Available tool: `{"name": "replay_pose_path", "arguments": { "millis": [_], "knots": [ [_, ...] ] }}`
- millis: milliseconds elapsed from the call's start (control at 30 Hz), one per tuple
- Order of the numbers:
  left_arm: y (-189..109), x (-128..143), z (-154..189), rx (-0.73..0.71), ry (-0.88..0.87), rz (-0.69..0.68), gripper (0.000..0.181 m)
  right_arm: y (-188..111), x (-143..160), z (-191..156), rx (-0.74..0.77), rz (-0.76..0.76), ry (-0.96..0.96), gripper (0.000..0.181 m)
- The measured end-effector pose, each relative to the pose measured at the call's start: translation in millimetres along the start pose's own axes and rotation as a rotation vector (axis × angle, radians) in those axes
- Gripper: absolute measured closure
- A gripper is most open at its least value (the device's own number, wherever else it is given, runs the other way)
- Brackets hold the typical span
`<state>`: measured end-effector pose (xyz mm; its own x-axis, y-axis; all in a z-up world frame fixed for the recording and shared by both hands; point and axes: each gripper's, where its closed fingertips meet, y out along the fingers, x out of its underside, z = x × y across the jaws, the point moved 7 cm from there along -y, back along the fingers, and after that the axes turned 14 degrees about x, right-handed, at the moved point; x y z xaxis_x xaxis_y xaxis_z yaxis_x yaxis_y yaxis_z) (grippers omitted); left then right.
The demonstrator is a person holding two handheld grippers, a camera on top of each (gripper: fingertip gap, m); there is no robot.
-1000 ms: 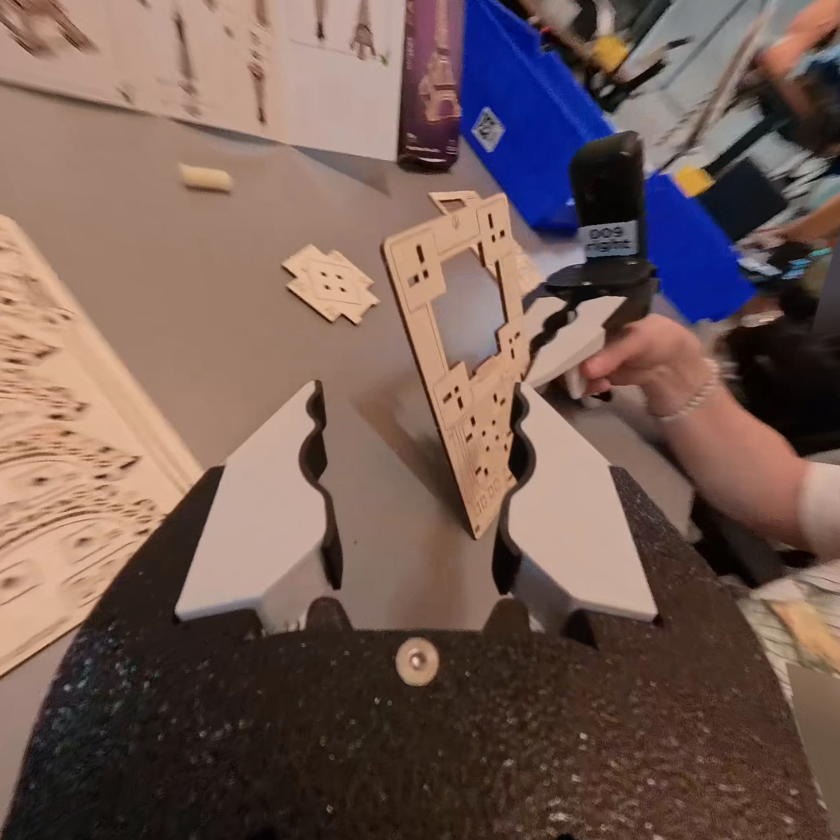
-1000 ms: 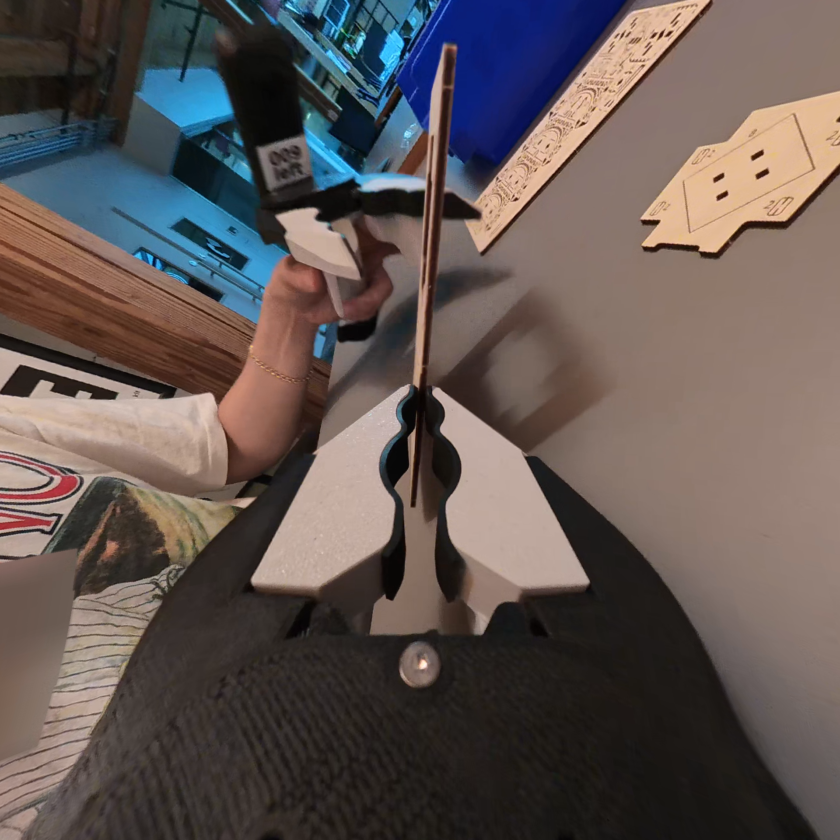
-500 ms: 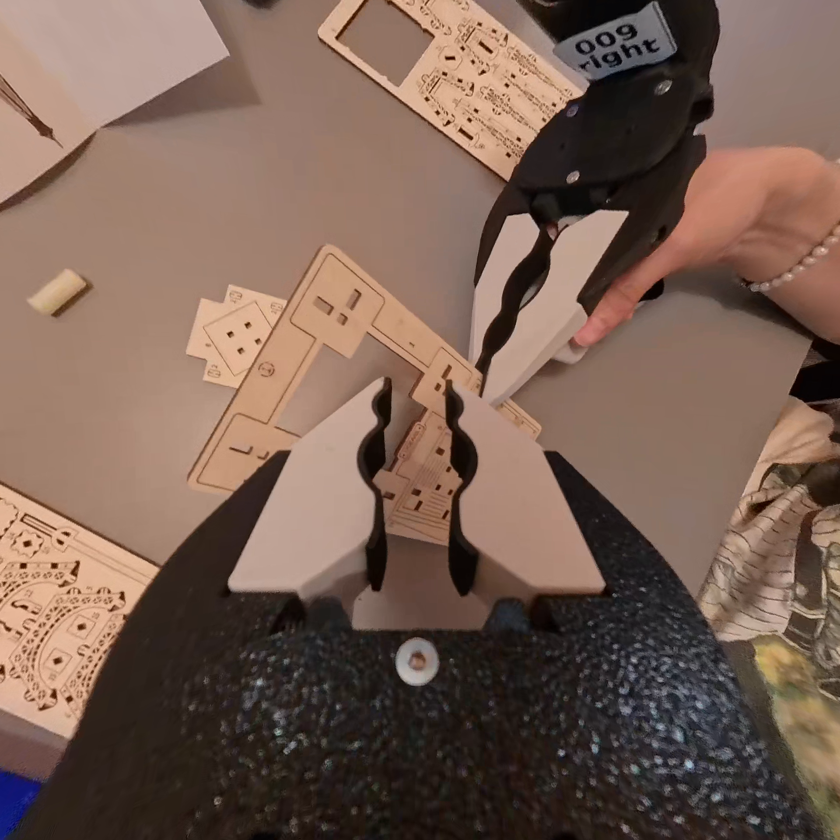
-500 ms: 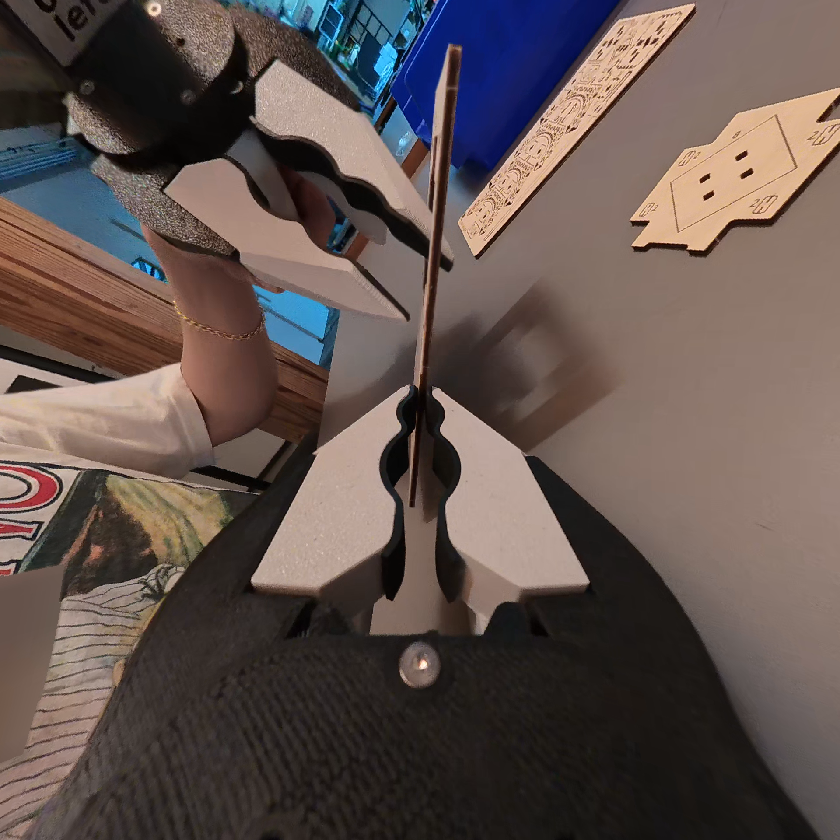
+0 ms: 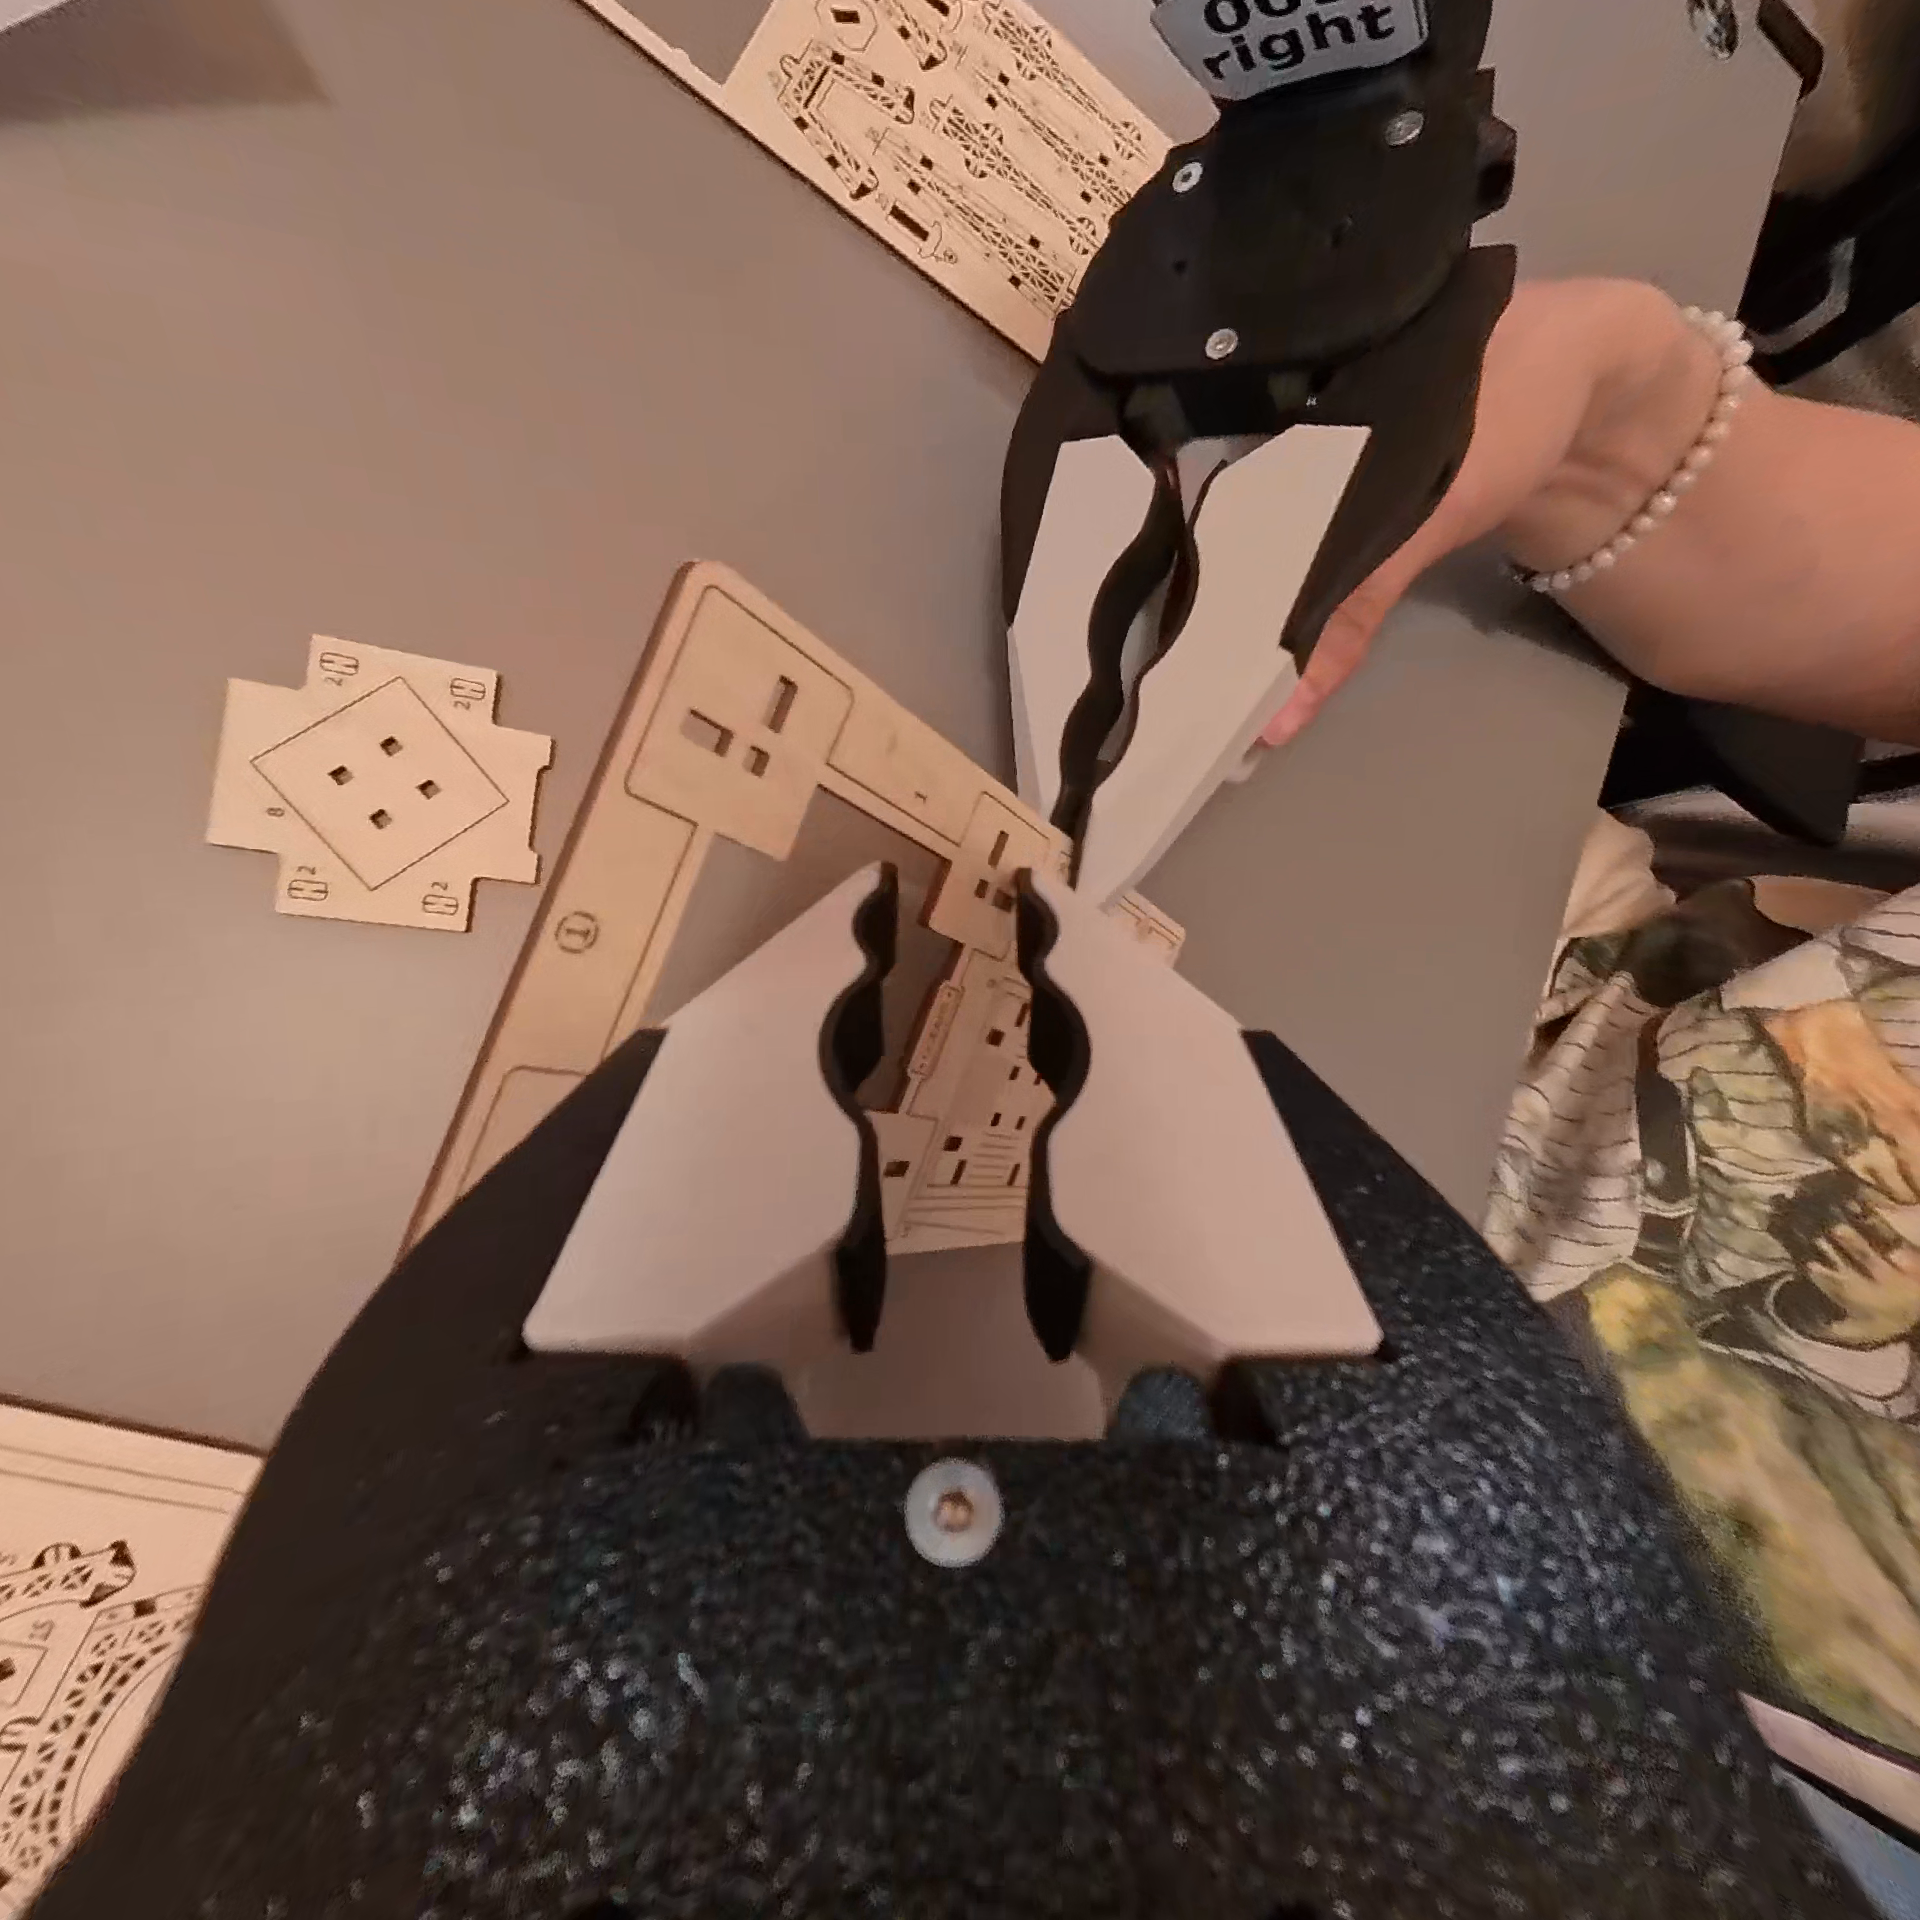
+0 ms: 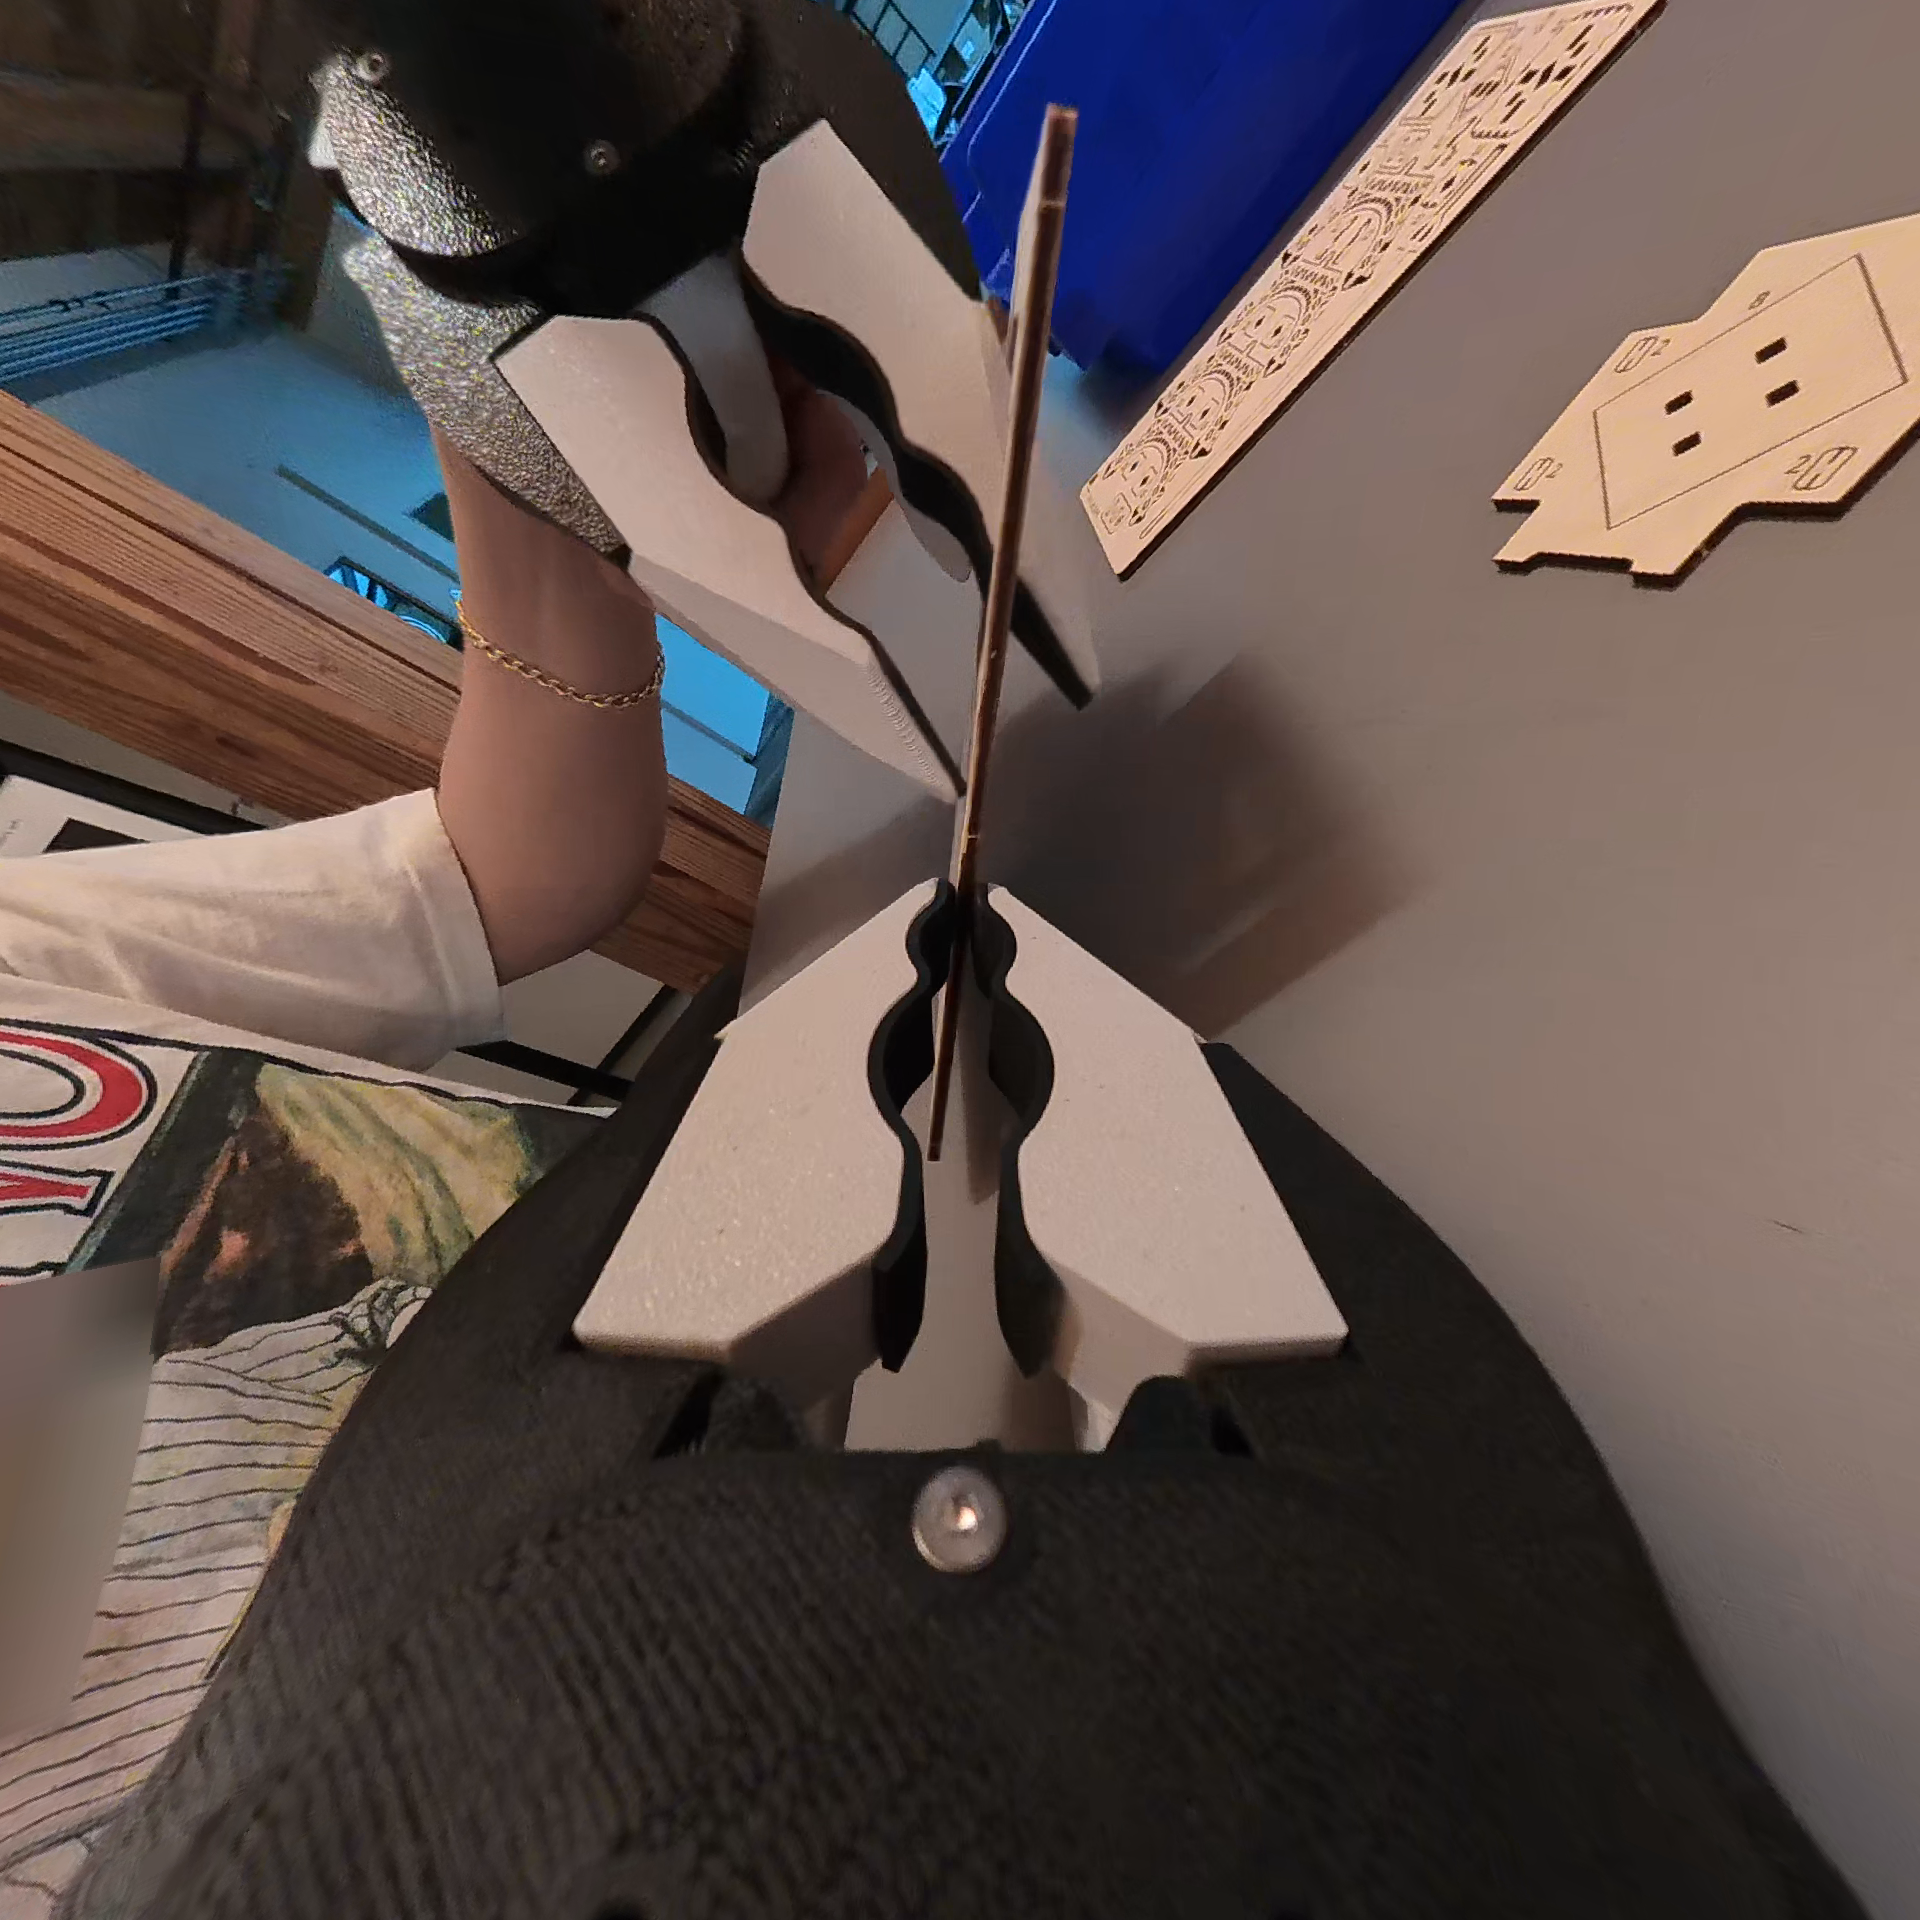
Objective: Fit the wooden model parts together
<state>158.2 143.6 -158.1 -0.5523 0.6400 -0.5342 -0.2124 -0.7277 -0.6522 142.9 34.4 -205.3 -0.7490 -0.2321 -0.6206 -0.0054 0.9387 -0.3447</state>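
In the right wrist view, closest to the lens, the right gripper [image 6: 961, 914] has its jaws pressed onto the thin, pale wooden frame panel with a rectangular window cut-out [image 6: 1023, 436], seen edge-on and rising almost upright from the pinch. Just beyond, the left gripper [image 6: 1023, 717] reaches in from the upper left with its jaws spread, one finger on each side of the panel's edge; whether either pad touches the wood cannot be told.

A second ago that left gripper stood well back with its jaws wide and the panel off to one side. Since then it has swung over the panel and narrowed its opening — the approach is done, and what remains is probably the closing squeeze that gives a second hold before any fitting starts. A careless squeeze could twist the thin sheet.

In the left wrist view the panel's slotted face [image 5: 727, 748] fills the gap between the parted fingers, with the right gripper [image 5: 1075, 831] meeting its far corner. Farther off on the grey table [image 5: 364, 416] lies a small cross-shaped wooden plate with four square holes [image 5: 379, 779], untouched, then an uncut laser-etched wooden sheet [image 5: 966, 135], and in the right wrist view a blue plastic bin [image 6: 1195, 135].
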Motion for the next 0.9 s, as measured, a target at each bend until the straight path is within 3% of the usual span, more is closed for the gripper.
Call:
{"name": "replay_pose_path", "arguments": {
  "millis": [367, 467, 500, 567, 900],
  "knots": [
    [-2.6, 4.2, -3.0, -0.017, 0.004, 0.099, 0.167, -1.8, -3.5, 2.2, 0.020, 0.045, 0.016, 0.175],
    [-4.0, 1.2, -2.4, -0.006, 0.001, 0.144, 0.168, 1.6, -2.0, 4.3, 0.052, 0.023, 0.025, 0.157],
    [-4.4, 0.3, -1.2, 0.007, 0.004, 0.155, 0.168, 1.8, -1.8, 3.3, 0.045, 0.020, 0.020, 0.157],
    [-5.3, -0.1, -1.1, 0.006, 0.007, 0.158, 0.168, 0.0, -3.3, 1.1, 0.030, 0.045, 0.006, 0.180],
    [-4.1, 3.1, -3.3, -0.004, 0.020, 0.137, 0.165, 4.4, -3.5, 1.1, 0.037, 0.035, 0.012, 0.181]
  ]
}}
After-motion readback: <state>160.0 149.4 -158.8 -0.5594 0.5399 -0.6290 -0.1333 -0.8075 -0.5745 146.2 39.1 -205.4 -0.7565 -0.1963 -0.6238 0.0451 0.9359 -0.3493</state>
